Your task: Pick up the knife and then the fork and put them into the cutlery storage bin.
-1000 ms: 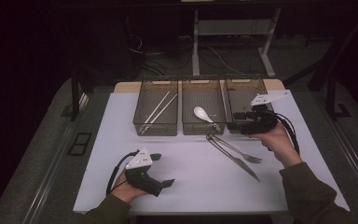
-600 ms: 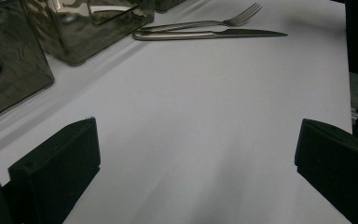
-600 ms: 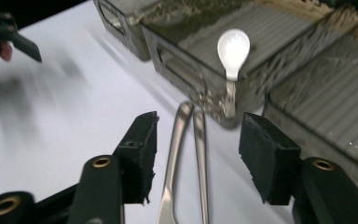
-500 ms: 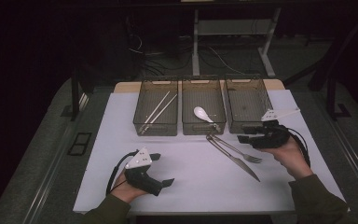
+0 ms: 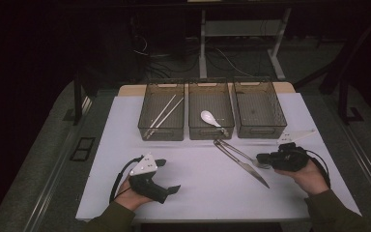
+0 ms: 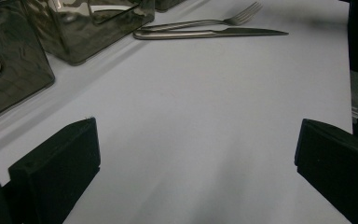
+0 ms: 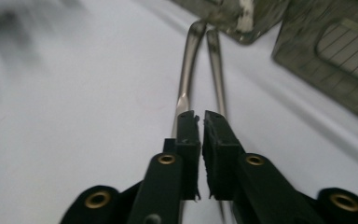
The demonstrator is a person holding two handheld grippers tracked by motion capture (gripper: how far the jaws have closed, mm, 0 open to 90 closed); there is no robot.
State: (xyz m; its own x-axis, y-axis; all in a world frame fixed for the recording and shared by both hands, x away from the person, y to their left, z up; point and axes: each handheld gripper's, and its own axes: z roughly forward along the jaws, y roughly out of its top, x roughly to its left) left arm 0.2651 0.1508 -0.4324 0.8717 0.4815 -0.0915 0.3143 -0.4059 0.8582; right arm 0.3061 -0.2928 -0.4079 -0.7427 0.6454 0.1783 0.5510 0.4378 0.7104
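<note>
The fork [image 5: 244, 153] and the knife [image 5: 251, 172] are plain silver metal pieces lying flat on the white surface [image 5: 198, 193], just in front of the middle bin [image 5: 211, 131]. They lie side by side, close together, with their handle ends nearly meeting by that bin, and they run slantwise away from it. In the left gripper view the fork's tines [image 6: 247, 11] sit just above the knife's blade [image 6: 256, 31].

The person wears dark olive long sleeves [image 5: 329, 212], and each hand-held gripper is matte black with blocky jaws, brass-ringed screw holes on the arms of the right hand-held gripper [image 7: 200, 140], a pale three-cornered plate on top of the left hand-held gripper [image 5: 166, 176], and a black looping cable [image 5: 116, 179].
</note>
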